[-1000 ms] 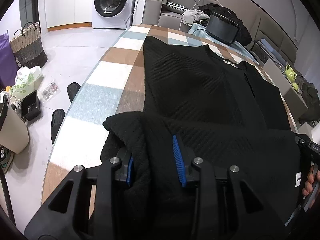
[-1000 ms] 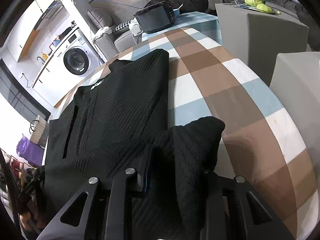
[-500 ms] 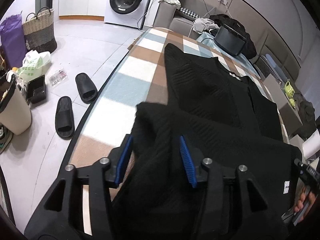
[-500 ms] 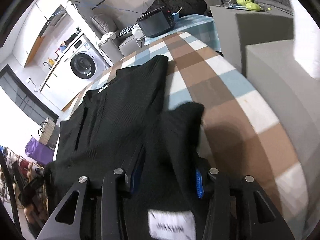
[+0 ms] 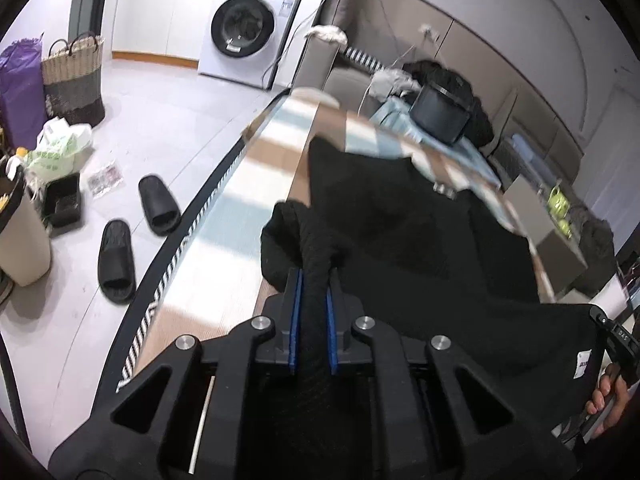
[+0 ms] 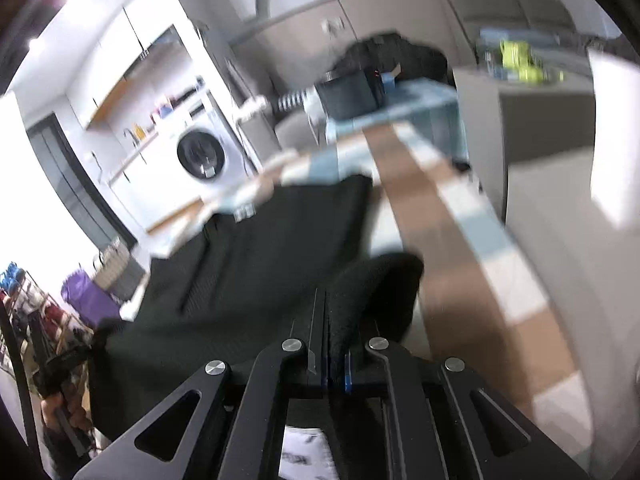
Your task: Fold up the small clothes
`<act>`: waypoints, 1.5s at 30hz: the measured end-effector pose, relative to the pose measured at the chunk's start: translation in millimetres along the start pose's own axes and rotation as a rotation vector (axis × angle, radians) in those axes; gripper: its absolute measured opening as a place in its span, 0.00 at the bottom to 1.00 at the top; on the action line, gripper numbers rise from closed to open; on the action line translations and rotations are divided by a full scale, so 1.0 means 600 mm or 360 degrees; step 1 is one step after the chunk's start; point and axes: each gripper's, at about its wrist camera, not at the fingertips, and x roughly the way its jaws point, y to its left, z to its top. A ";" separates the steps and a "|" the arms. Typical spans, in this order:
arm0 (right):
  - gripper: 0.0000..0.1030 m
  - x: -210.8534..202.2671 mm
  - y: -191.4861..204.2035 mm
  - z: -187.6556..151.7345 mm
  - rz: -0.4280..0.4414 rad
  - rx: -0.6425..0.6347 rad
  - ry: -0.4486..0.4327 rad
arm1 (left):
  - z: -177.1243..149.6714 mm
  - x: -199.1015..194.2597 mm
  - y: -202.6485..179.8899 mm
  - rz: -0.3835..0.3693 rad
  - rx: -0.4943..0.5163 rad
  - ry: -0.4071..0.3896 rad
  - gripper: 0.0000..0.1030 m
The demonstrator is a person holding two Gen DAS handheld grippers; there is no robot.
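Two claws are mine, and both hold one black knit garment (image 5: 400,240), which lies ahead of them on the checked tablecloth (image 5: 224,256) with its near edge lifted off the table. My left claw (image 5: 313,320) has just been closing and now pinches a thick bunch of the knit between its blue pads (image 5: 295,320). My right claw (image 6: 330,356) has also just been closing, and it is clenched on a fold of the same cloth.

I think the biggest danger is the garment as a whole: if I carry the near edge forward too quickly, the far part can slide along the smooth cloth, and the fold will come out crooked. If one claw goes ahead of the other, the fold line will be slanted.

Next, the grips. The left bunch is thick and could slip out. The loose flap (image 6: 384,276) beside my right claw may tuck under.

Smallest, the white label (image 5: 584,364) may end outside.
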 end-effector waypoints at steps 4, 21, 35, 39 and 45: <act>0.04 0.006 -0.003 0.031 -0.0060 0.0039 -0.0078 | 0.039 0.010 -0.015 0.0025 0.0051 -0.0049 0.08; 0.52 0.058 -0.106 -0.059 -0.0213 0.0361 0.0297 | 0.002 0.064 0.041 0.0085 -0.0090 0.0202 0.41; 0.05 0.027 -0.037 -0.012 -0.0129 0.0071 0.0067 | -0.001 0.036 0.025 0.0067 -0.0048 0.0056 0.04; 0.06 0.067 -0.060 -0.020 -0.0252 0.0142 0.0211 | 0.000 0.048 0.021 0.0090 -0.0049 0.0109 0.05; 0.55 0.040 -0.094 -0.040 -0.0148 0.0371 0.0234 | -0.014 0.024 0.029 0.0112 -0.0088 0.0153 0.34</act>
